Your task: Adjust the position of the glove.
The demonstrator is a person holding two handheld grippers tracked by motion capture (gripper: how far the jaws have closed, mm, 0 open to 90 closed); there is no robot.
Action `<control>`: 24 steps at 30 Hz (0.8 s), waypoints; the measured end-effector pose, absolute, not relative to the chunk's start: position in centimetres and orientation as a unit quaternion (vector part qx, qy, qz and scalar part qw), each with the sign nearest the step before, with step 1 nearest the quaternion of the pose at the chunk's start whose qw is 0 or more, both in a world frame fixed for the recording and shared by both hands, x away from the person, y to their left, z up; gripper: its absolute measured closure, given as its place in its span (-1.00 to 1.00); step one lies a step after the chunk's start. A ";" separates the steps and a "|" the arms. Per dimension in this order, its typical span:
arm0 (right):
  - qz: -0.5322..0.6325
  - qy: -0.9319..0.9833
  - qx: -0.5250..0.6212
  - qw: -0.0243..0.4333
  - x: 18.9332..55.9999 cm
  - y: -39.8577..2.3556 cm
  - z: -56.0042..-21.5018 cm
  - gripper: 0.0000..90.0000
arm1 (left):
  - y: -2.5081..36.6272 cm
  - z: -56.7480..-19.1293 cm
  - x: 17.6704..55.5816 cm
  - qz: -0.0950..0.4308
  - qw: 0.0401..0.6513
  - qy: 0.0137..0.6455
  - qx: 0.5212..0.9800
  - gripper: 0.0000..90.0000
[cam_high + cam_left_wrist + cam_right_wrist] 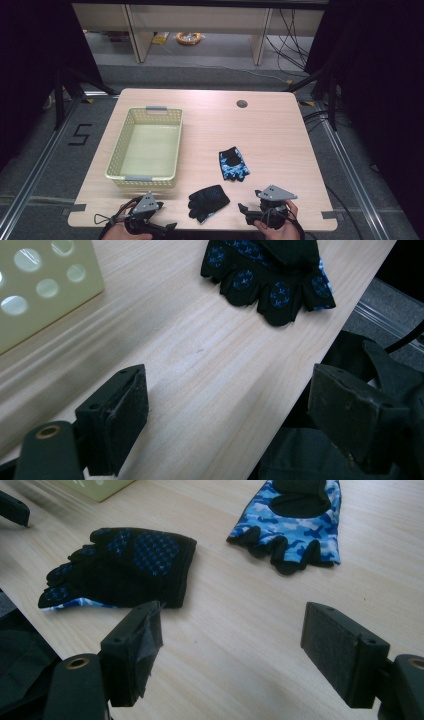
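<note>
Two fingerless gloves lie on a pale wooden worktop (280, 130) between a person's two hand-held grippers. The black glove (208, 202), palm up with blue dotted grip pads, rests near the front edge, midway between the grippers and touching neither. The camouflage glove (233, 164), blue and white with a black patch, lies farther in and slightly to the right, apart from the black one.

The left gripper (159, 205) is held at the front left corner of the worktop, just ahead of a pale yellow perforated basket (125, 150) that stands empty on the left side. In the left gripper view its fingers (120, 415) stand spread wide over bare wood, one over the worktop's edge, with nothing between them; the black glove (270, 277) lies ahead and the basket's wall (45, 290) shows at upper left.

The right gripper (243, 209) is held at the front right, just beside the black glove. In the right gripper view its fingers (135, 650) are likewise spread with only wood between them; the black glove (125, 567) lies just beyond the left-hand finger, and the camouflage glove (300, 522) farther off.

A round cable hole (242, 104) sits near the far edge.
</note>
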State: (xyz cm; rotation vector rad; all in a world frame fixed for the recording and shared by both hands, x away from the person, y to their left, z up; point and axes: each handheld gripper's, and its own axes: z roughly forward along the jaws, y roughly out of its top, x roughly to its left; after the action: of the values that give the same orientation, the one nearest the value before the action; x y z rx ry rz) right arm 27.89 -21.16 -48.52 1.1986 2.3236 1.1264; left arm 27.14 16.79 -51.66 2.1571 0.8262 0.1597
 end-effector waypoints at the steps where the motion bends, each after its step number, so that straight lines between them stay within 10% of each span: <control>1: 0.392 0.806 0.418 0.148 28.0 -21.0 -48.5 -0.42 | 16.7 -51.6 27.2 0.065 0.401 0.328 0.853 -0.65; 24: 0.394 0.850 0.327 0.121 33.4 -15.6 -48.1 0.19 | 11.4 -51.4 27.9 0.047 0.432 0.307 0.847 -0.31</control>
State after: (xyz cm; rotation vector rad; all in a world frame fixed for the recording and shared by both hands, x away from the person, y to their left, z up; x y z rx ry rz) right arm 33.38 -15.65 -48.12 0.9536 2.4828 1.1513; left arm 27.89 11.41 -51.41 2.1099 0.7648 0.1174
